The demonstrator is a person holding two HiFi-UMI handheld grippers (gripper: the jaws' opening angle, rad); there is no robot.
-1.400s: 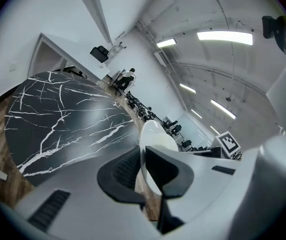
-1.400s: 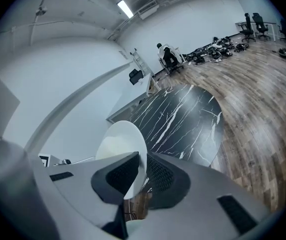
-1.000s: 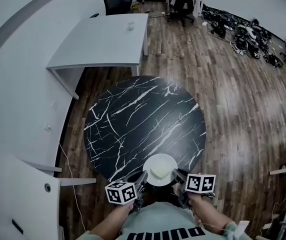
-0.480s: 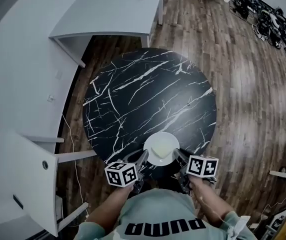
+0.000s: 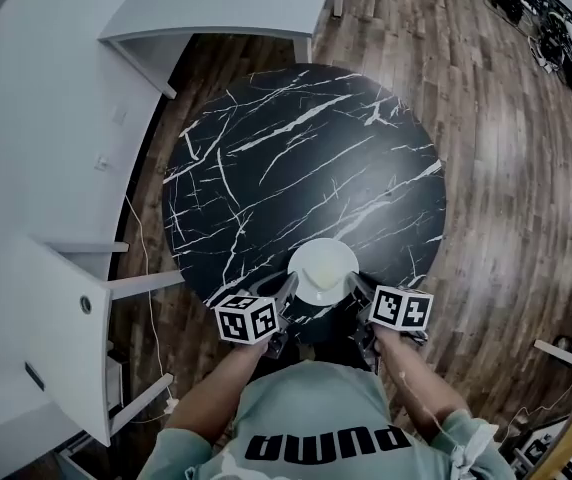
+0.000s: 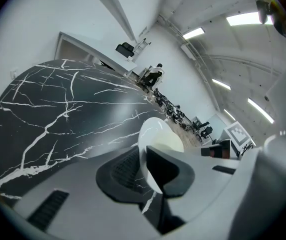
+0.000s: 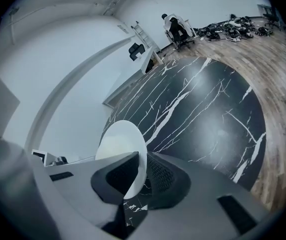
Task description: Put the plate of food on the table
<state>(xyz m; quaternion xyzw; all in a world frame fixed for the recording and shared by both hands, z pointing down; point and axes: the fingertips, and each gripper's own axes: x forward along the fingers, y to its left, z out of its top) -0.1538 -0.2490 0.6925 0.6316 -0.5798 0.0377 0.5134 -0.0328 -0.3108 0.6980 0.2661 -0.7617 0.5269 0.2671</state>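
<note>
Brown wood-plank floor [image 5: 506, 168] runs all round the scene. The round black marble table with white veins [image 5: 296, 158] takes up the middle of the head view. A white rectangular desk [image 5: 236, 3] stands beyond it at the far left, apart from the table.

The round white plate [image 5: 323, 272] is over the table's near edge, straight in front of my chest. It looks roughly level from the head view. I can't tell whether its underside touches the marble or hangs just above it.

My left gripper [image 5: 288, 290] has the plate's left rim and my right gripper [image 5: 354, 286] has the right rim, opposite each other. Both point inward across the table edge, with my hands behind them, off the table.

Left gripper view: fingers [image 6: 170, 171] closed on the rim, one pad on each face of the plate, with the plate edge running between them. Right gripper view: same story, fingers [image 7: 165, 181] clamped onto the rim, ribbed pad flat against the plate. The plate is the only thing between either pair.

The left marker cube [image 5: 246, 320] and right marker cube [image 5: 402, 309] sit just behind the fingers, at the table's near edge.

The pale cream food [image 5: 318, 276] is near the plate's middle, too small and washed out to identify.
</note>
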